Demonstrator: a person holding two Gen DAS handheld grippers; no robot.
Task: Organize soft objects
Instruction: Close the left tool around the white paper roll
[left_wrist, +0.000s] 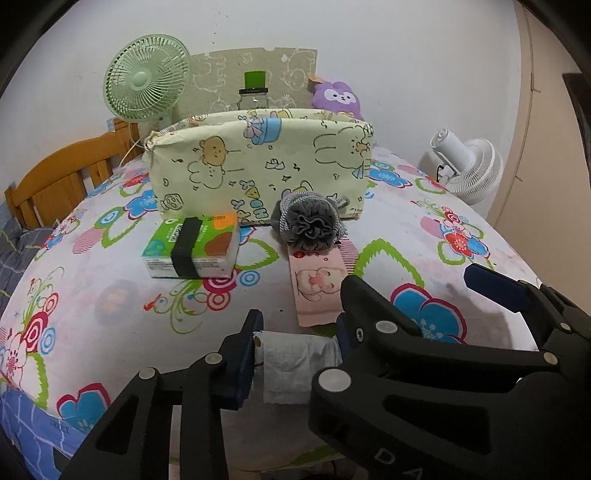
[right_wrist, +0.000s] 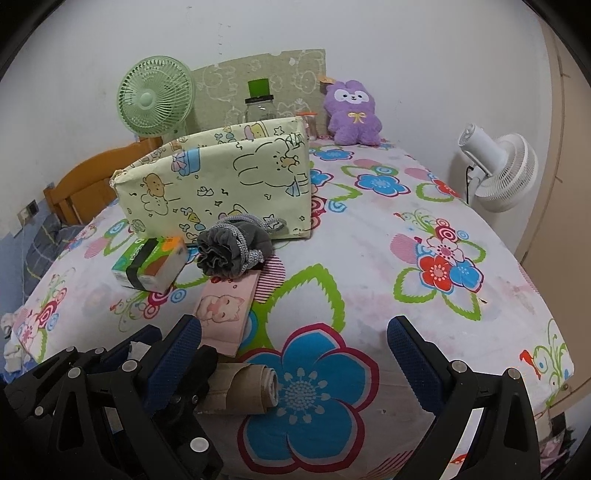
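A bed covered by a white sheet with bright flower prints fills both views, set against a pale wall. A wooden headboard shows at its left side. At the far end stands a pale yellow fabric storage box printed with cartoon animals, open at the top. Behind it are a green desk fan, a clear jar with a green lid and a purple plush toy leaning near the wall. A white fan stands off the bed's right edge.

Just in front of the box lie a green and white tissue pack wrapped by a black band, and beside it a grey drawstring pouch. A flat pink packet with a cartoon animal lies nearer, its far end touching the pouch.

In the left wrist view, the left gripper is clenched on a rolled white cloth at the near edge of the bed, one pad pressing each end. The right gripper hangs just to its right with fingers spread wide and nothing between them. Below its left finger lies a rolled beige cloth on a blue flower print, touching neither pad.
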